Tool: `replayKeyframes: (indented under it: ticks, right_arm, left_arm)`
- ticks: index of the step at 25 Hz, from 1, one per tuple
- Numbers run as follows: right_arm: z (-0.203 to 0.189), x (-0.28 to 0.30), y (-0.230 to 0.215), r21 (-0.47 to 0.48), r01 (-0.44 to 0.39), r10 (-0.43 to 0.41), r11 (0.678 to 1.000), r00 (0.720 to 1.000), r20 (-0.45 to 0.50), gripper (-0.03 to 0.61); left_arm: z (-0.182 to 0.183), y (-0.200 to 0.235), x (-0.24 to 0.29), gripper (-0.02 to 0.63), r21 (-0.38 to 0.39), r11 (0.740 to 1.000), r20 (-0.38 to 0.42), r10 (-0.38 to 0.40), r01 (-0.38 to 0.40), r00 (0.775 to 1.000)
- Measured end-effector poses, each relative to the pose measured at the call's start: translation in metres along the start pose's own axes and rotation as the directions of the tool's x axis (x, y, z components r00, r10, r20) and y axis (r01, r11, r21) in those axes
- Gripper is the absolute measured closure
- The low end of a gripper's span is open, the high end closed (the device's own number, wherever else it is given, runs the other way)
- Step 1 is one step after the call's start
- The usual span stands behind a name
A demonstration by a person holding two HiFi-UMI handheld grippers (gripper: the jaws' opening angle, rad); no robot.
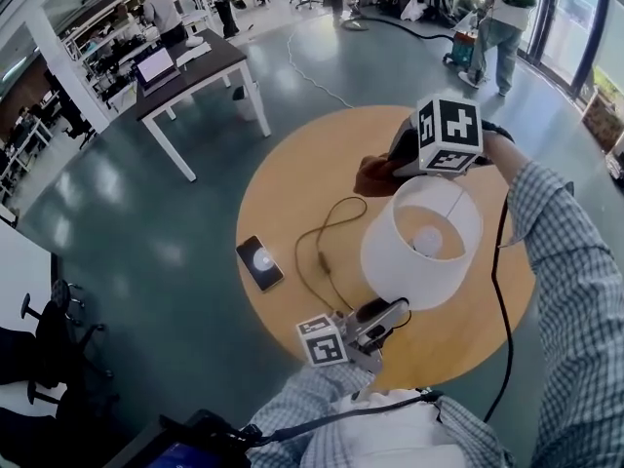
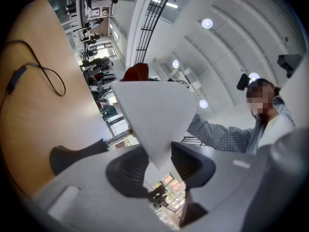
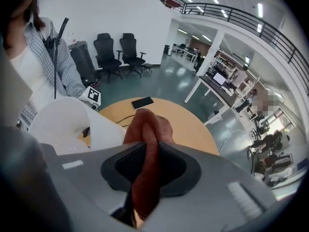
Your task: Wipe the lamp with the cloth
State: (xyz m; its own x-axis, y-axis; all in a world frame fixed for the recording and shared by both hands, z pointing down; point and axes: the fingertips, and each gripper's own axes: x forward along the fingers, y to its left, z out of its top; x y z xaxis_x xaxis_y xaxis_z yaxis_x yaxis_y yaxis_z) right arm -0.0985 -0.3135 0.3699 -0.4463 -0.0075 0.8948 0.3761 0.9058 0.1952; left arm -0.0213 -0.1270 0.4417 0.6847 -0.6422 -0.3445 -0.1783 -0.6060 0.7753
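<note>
Nearest, the left gripper (image 1: 388, 312) is clamped on the near rim of the lamp (image 1: 409, 266), which sits over the table (image 1: 292, 164). It pinches only thin shade, so a hard push could crease it or slip it free. At the lamp's far rim the right gripper (image 1: 395, 167) is closed on the cloth (image 1: 373, 177); pressing there may tip the lamp. Left of the lamp, the cord (image 1: 320, 252) could snag, with the phone (image 1: 259, 262) beyond.
</note>
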Motion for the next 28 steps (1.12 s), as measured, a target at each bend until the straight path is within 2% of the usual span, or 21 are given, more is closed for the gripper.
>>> replayKeyframes:
  ticks: [3, 6, 11, 15, 19, 23, 28]
  right_arm:
    - [0.01, 0.006, 0.005, -0.116, -0.037, 0.028, 0.993, 0.996, -0.079, 0.499]
    - [0.025, 0.008, 0.011, -0.231, -0.082, 0.044, 0.969, 0.986, -0.163, 0.499]
    - [0.056, 0.009, 0.036, -0.379, -0.122, 0.049, 0.917, 0.979, -0.197, 0.499]
    - [0.074, 0.011, 0.064, -0.48, -0.153, 0.048, 0.864, 0.973, -0.224, 0.5]
    - [0.087, 0.014, 0.083, -0.58, -0.19, 0.033, 0.792, 0.962, -0.27, 0.499]
    - [0.101, 0.012, 0.112, -0.655, -0.171, 0.021, 0.736, 0.973, -0.23, 0.5]
    - [0.12, 0.007, 0.143, -0.702, -0.069, -0.031, 0.709, 0.991, -0.128, 0.5]
  left_arm:
    - [-0.001, 0.005, -0.003, 0.466, 0.001, 1.0, -0.002, 0.003, -0.003, 1.0]
    - [0.002, 0.008, -0.005, 0.466, 0.0, 1.0, 0.0, 0.001, -0.001, 1.0]
    - [0.002, 0.01, -0.003, 0.466, -0.001, 1.0, -0.005, 0.0, 0.0, 1.0]
    - [0.0, 0.006, -0.002, 0.466, -0.007, 1.0, -0.016, 0.001, -0.001, 1.0]
    - [0.002, 0.005, 0.0, 0.466, -0.008, 1.0, -0.016, -0.005, 0.005, 1.0]
    - [-0.001, 0.006, 0.001, 0.466, -0.011, 1.0, -0.024, -0.01, 0.01, 1.0]
    - [0.001, 0.008, -0.001, 0.468, -0.019, 1.0, -0.031, -0.018, 0.017, 0.999]
